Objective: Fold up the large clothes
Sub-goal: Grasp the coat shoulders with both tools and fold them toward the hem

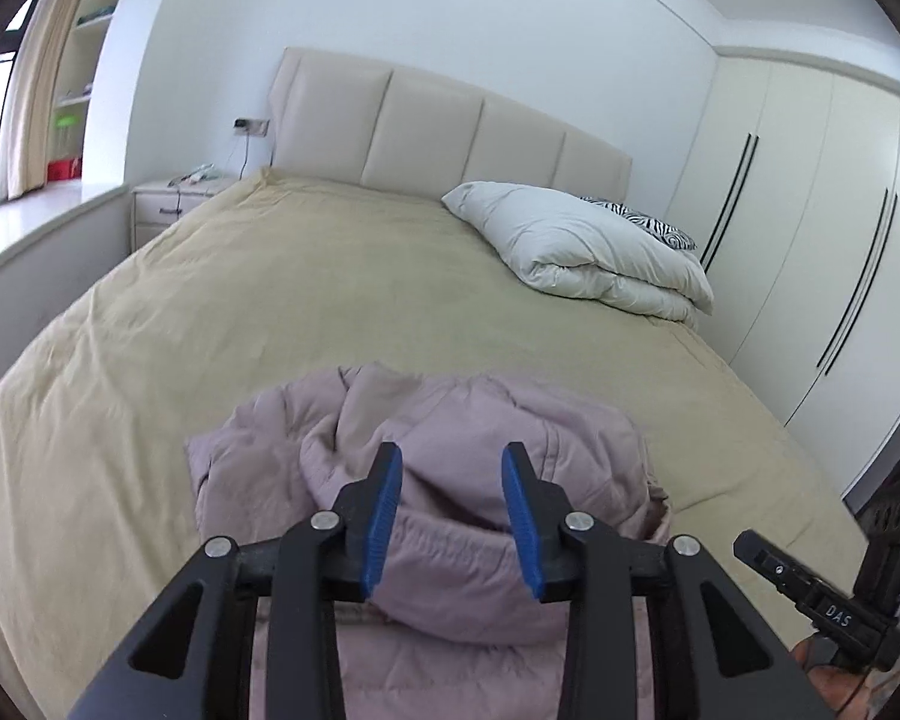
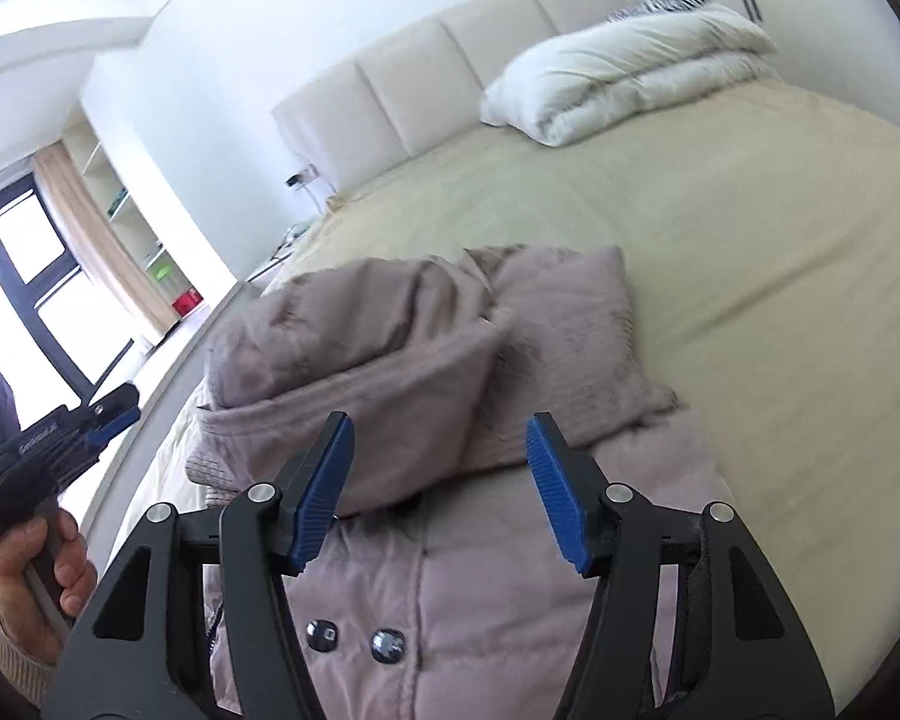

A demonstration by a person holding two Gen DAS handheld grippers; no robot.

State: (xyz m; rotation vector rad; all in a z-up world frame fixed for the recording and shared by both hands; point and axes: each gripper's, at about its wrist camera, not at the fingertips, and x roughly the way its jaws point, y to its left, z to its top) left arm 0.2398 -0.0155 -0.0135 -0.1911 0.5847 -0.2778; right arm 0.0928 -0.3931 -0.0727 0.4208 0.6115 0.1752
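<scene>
A mauve quilted puffer jacket (image 1: 450, 438) lies on the beige bedspread (image 1: 270, 300) at the near end of the bed, its hood bunched up and a sleeve folded across the top. It also shows in the right wrist view (image 2: 402, 360), where its snap buttons (image 2: 354, 639) are visible. My left gripper (image 1: 452, 462) is open and empty, held just above the hood. My right gripper (image 2: 439, 438) is open and empty above the jacket's collar. The right gripper's body shows at the lower right of the left wrist view (image 1: 822, 600). The left gripper shows in a hand at the left of the right wrist view (image 2: 111, 414).
A folded white duvet (image 1: 582, 246) with a zebra pillow (image 1: 642, 219) lies at the bed's far right by the padded headboard (image 1: 438, 120). White wardrobe doors (image 1: 810, 210) run along the right. A nightstand (image 1: 174, 198), window ledge and shelves are at left.
</scene>
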